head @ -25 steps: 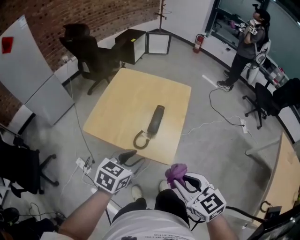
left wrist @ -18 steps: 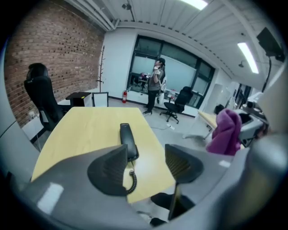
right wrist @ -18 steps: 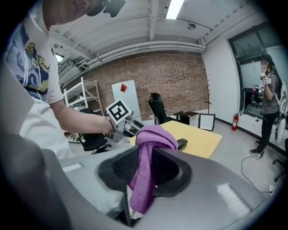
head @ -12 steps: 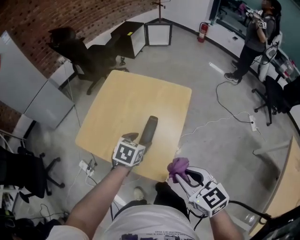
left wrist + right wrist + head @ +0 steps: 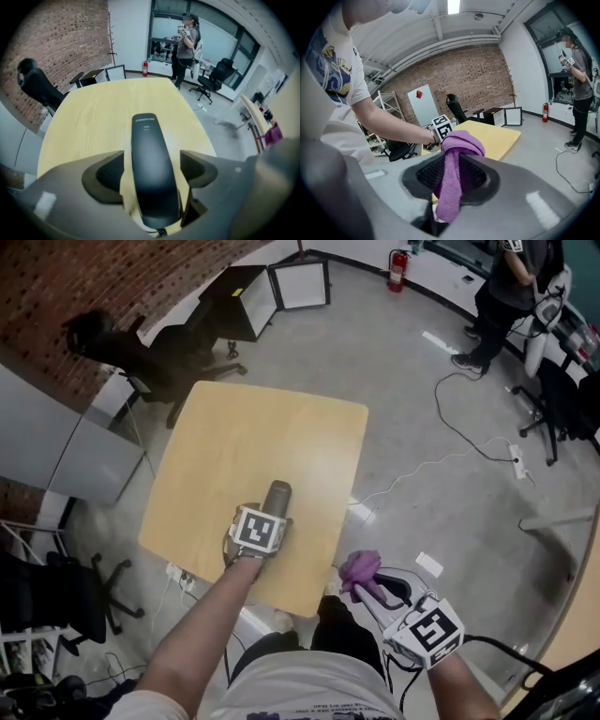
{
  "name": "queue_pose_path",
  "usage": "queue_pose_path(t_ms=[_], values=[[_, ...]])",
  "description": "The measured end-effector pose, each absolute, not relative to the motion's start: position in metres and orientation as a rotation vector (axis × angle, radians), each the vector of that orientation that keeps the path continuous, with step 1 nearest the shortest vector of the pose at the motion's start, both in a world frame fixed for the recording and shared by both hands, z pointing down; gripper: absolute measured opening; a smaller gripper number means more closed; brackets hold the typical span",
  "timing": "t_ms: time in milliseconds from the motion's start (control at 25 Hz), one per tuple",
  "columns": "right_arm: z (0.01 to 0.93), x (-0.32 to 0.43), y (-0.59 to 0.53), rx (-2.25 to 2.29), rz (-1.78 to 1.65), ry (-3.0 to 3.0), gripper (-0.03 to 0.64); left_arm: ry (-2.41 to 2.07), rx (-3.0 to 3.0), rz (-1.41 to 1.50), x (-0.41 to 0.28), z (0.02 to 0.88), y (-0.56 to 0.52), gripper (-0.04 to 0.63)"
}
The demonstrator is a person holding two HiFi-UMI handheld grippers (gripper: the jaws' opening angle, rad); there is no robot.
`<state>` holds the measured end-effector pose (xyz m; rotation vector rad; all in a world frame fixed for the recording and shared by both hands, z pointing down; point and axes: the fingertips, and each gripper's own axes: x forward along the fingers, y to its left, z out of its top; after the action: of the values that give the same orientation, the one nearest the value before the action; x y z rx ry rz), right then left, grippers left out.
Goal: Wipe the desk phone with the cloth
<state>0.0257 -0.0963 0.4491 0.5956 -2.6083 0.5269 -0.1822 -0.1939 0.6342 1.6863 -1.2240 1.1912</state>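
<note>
left gripper (image 5: 152,161) astride black handset (image 5: 278,495), right gripper (image 5: 452,178) clamping purple cloth (image 5: 461,140)
Left arm stretched out, gripper pointing steeply down at the near edge of the wooden table (image 5: 253,427); jaws just opened wide, pads clear of the handset. Right hand low, off the table.

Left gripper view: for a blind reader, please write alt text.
The left gripper, whose jaws have just been opening, straddles a black phone handset on a pale wooden table without gripping it. Behind: brick wall, office chairs, a standing person.
</note>
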Motion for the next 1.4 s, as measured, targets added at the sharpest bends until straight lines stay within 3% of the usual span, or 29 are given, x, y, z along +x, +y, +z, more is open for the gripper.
queue_pose_path(t_ms=[280, 400, 680, 960, 1400], values=[[0.462, 0.043, -0.112, 0.627, 0.602, -2.591, 0.092, -1.184, 1.607, 1.32, -0.195, 0.66, -0.194, 0.378], [0.469, 0.052, -0.118, 0.666, 0.632, -2.562, 0.092, -1.125, 1.598, 1.233, -0.182, 0.667, -0.186, 0.324], [0.475, 0.051, -0.123, 0.667, 0.633, -2.561, 0.092, -1.091, 1.648, 1.118, -0.176, 0.667, -0.188, 0.296], [0.471, 0.038, -0.125, 0.693, 0.579, -2.564, 0.092, -0.996, 1.682, 0.78, -0.164, 0.648, -0.187, 0.293], [0.421, -0.014, -0.146, 0.754, 0.552, -2.69, 0.092, -0.68, 1.843, 0.126, -0.135, 0.524, -0.163, 0.291]])
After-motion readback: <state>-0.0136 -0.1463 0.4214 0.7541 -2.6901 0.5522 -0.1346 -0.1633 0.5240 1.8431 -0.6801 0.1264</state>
